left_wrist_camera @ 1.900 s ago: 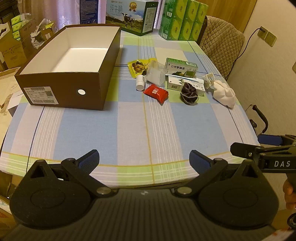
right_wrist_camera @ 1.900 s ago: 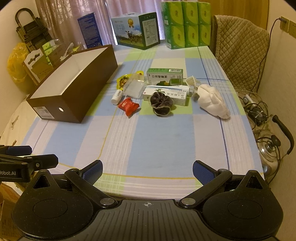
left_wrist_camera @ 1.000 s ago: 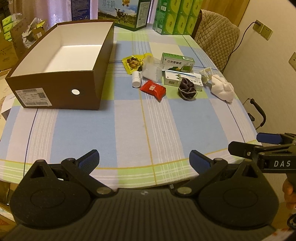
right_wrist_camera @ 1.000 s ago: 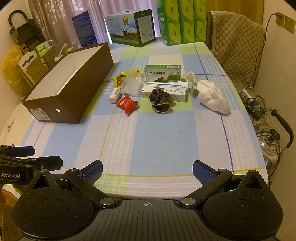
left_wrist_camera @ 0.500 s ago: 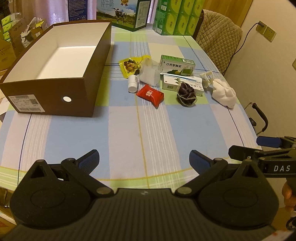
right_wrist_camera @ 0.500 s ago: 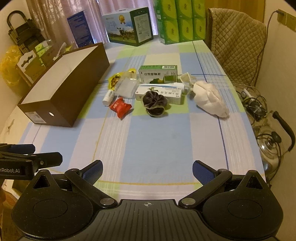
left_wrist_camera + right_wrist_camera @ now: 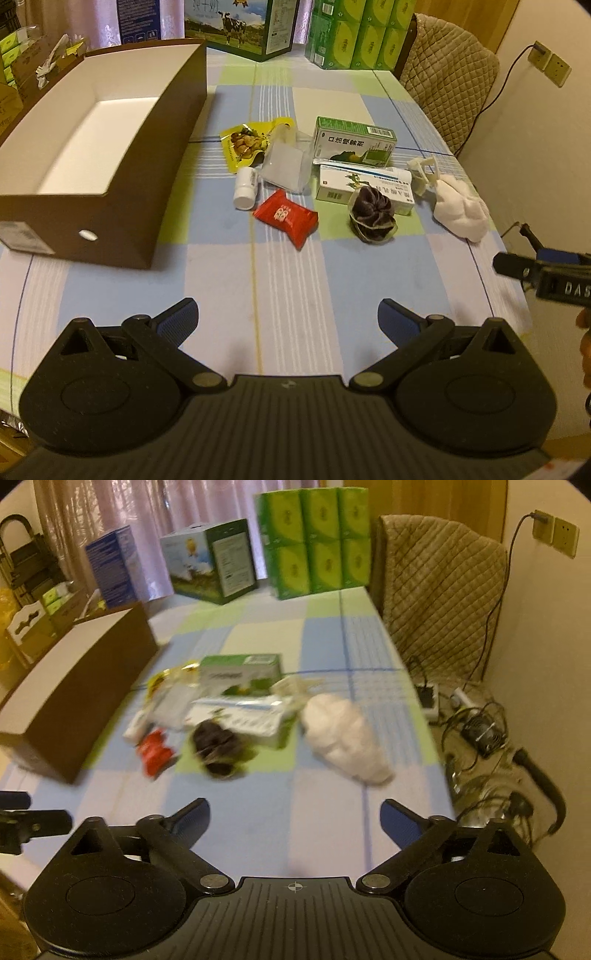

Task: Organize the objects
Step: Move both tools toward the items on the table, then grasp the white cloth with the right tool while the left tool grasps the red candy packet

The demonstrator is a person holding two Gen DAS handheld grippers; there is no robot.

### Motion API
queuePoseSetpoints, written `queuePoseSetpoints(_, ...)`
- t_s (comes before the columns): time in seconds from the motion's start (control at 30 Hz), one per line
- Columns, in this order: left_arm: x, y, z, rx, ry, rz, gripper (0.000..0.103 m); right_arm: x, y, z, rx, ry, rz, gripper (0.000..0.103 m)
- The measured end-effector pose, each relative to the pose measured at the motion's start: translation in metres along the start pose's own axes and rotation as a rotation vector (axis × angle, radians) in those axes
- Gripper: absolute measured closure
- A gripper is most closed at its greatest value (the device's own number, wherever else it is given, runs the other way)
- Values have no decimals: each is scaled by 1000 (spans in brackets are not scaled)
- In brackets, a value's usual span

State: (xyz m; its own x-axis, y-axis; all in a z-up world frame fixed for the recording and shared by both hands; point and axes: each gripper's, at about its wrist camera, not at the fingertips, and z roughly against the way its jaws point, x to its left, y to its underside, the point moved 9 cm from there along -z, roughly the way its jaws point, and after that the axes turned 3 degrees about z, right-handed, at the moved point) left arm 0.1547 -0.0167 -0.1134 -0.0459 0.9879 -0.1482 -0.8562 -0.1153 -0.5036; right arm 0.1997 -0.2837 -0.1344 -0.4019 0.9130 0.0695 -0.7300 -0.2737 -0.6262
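Note:
An open brown box [image 7: 122, 206] with a white, bare inside stands at the left of the checked table. Beside it lies a cluster: a yellow snack pouch [image 7: 245, 142], a white bottle [image 7: 246, 186], a clear packet [image 7: 284, 168], a red packet [image 7: 286, 218], a green box [image 7: 352, 142], a white medicine box [image 7: 364, 182], a dark pouch [image 7: 371, 214] and a white cloth bundle [image 7: 460, 210]. My left gripper [image 7: 288, 319] is open over the near table, holding nothing. My right gripper [image 7: 295, 818] is open too, short of the white cloth bundle [image 7: 347, 744] and dark pouch [image 7: 216, 747].
Green cartons [image 7: 314, 539], a milk carton box [image 7: 212, 559] and a blue box [image 7: 110, 566] line the table's far end. A quilted chair [image 7: 439, 598] stands at the right. Cables and a kettle [image 7: 480, 794] lie on the floor beyond the right edge.
Both grippers have moved forward over the table toward the cluster, which now looks larger. The right view is blurred by motion. Both stay open.

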Motion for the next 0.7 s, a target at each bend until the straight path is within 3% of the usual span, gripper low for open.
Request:
queuePoseSetpoints(0.27,-6,-24,-39,-17,-61,32,1,-41,-25,-47,-17,22,46,18)
queuePoseSetpoints(0.7,8,-44,-79,-5,-139,159,10,-52,-46,-109,26,-36,137,22)
